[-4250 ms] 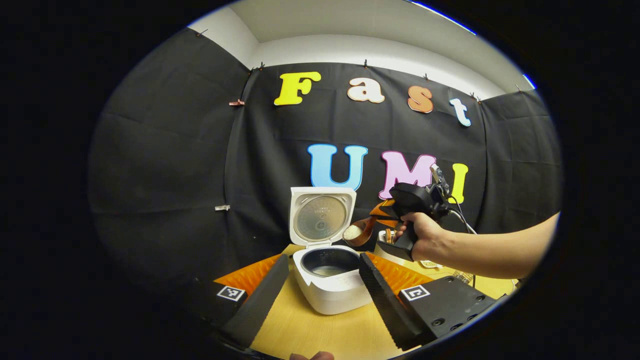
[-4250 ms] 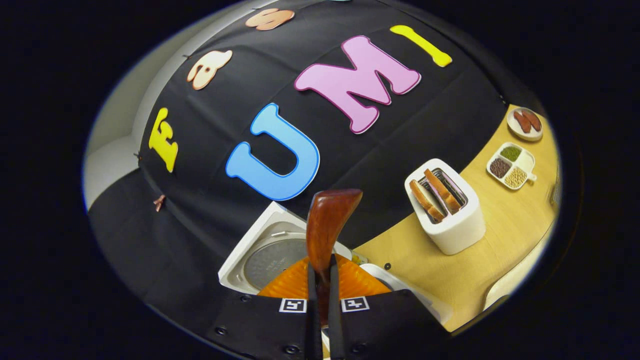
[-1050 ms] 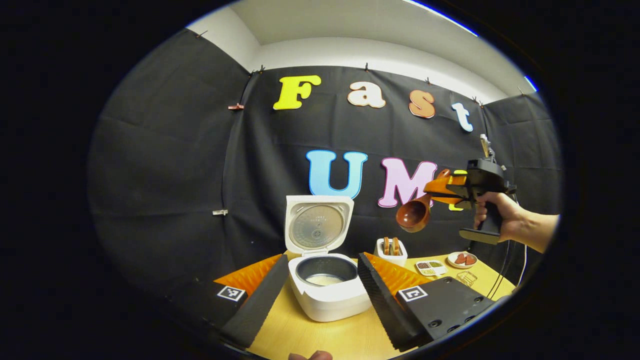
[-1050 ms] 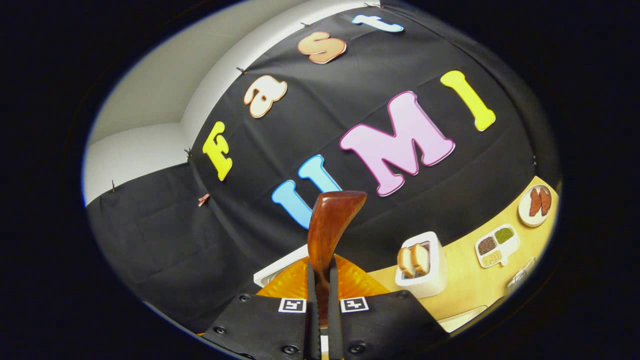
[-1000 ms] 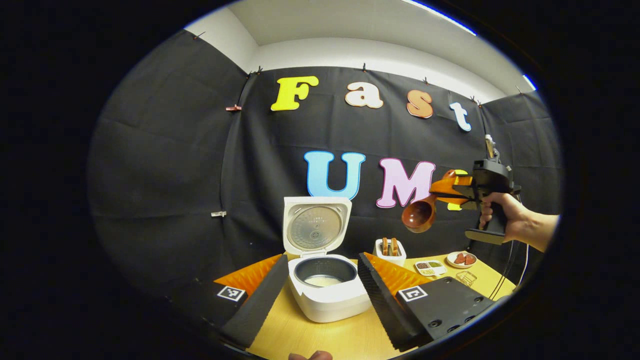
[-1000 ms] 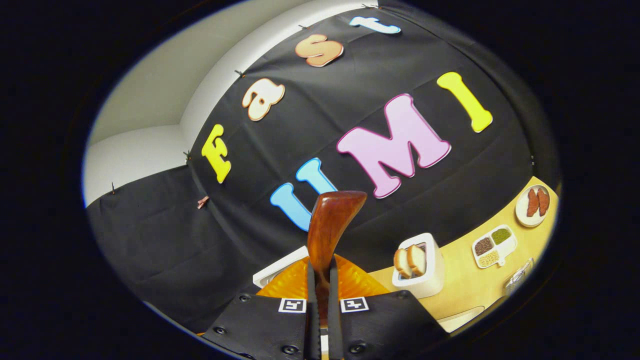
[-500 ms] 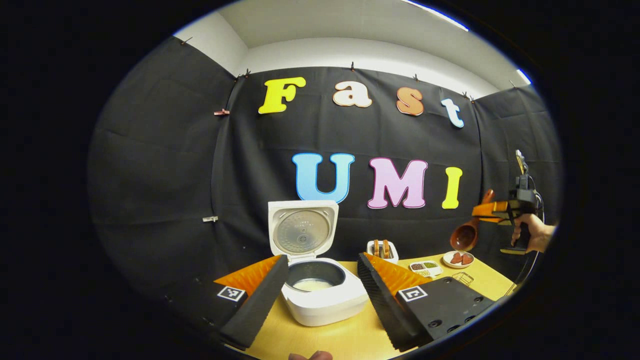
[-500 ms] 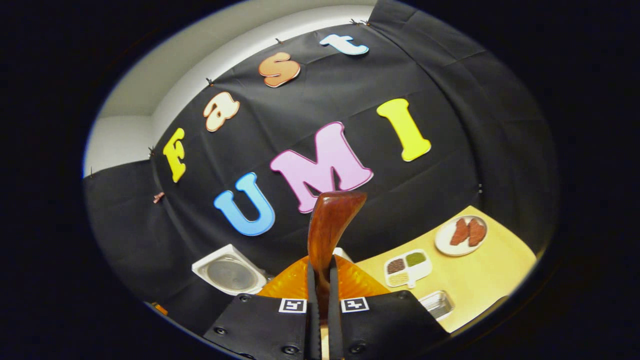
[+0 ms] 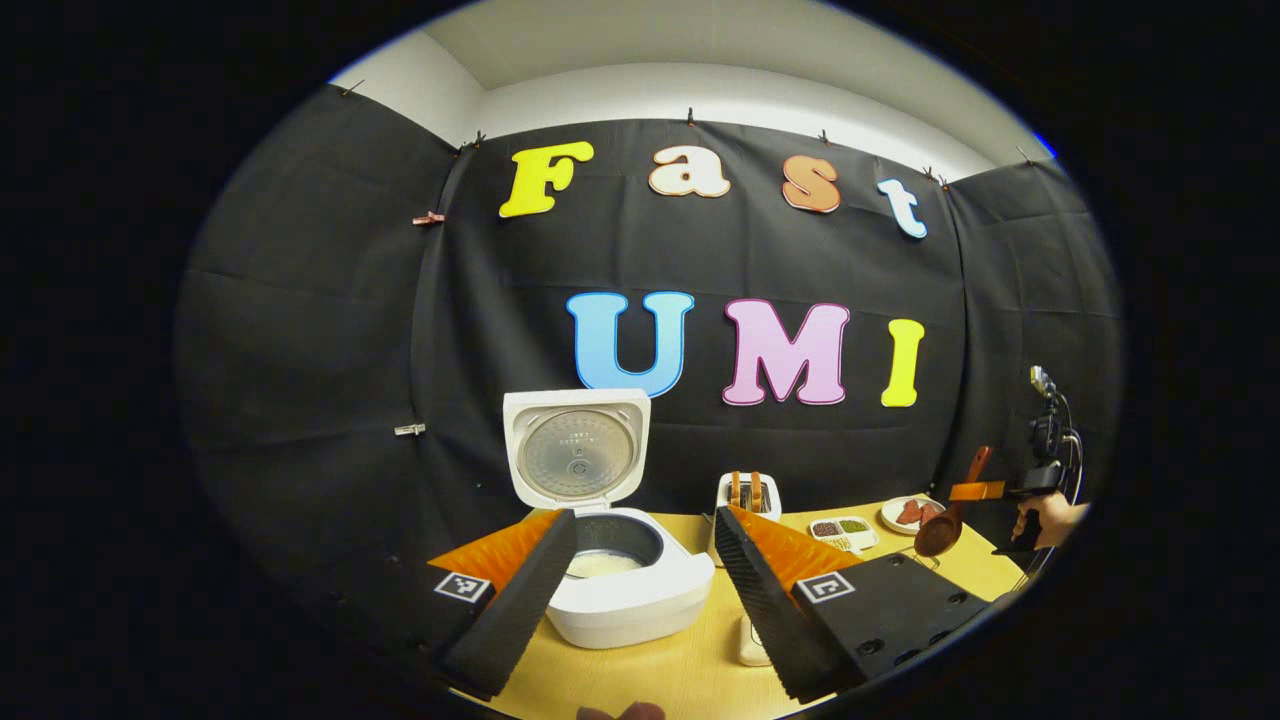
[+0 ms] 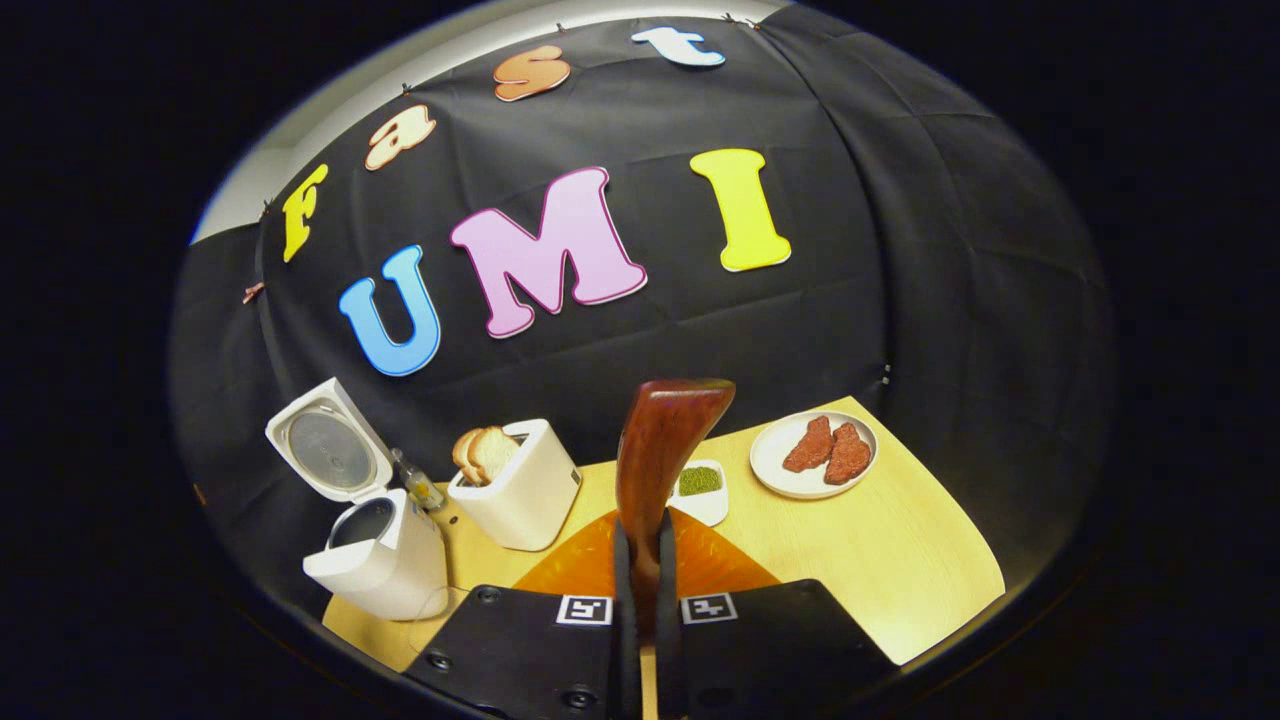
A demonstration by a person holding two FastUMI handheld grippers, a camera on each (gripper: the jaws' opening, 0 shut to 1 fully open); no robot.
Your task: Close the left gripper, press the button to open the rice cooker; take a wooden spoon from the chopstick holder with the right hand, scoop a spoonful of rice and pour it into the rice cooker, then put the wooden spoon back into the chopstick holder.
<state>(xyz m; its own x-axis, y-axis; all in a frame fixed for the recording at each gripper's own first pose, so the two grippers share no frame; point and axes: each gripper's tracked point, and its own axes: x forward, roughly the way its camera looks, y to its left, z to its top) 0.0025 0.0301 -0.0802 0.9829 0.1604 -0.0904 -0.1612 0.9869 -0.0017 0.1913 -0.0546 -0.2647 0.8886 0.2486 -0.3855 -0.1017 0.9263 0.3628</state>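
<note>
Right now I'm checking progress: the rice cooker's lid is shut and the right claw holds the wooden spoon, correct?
Not quite: the rice cooker has its lid standing open, as the left gripper view shows. The right claw does hold the wooden spoon.

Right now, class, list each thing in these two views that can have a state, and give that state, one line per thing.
Rice cooker: lid up, rice in the pot.
Wooden spoon: clamped in the right gripper, bowl empty.
Right gripper: jaws shut on the spoon handle.
Left gripper: jaws open, holding nothing.
Toaster: bread slices standing in its slots.
Plate: two reddish pieces on it.
</note>
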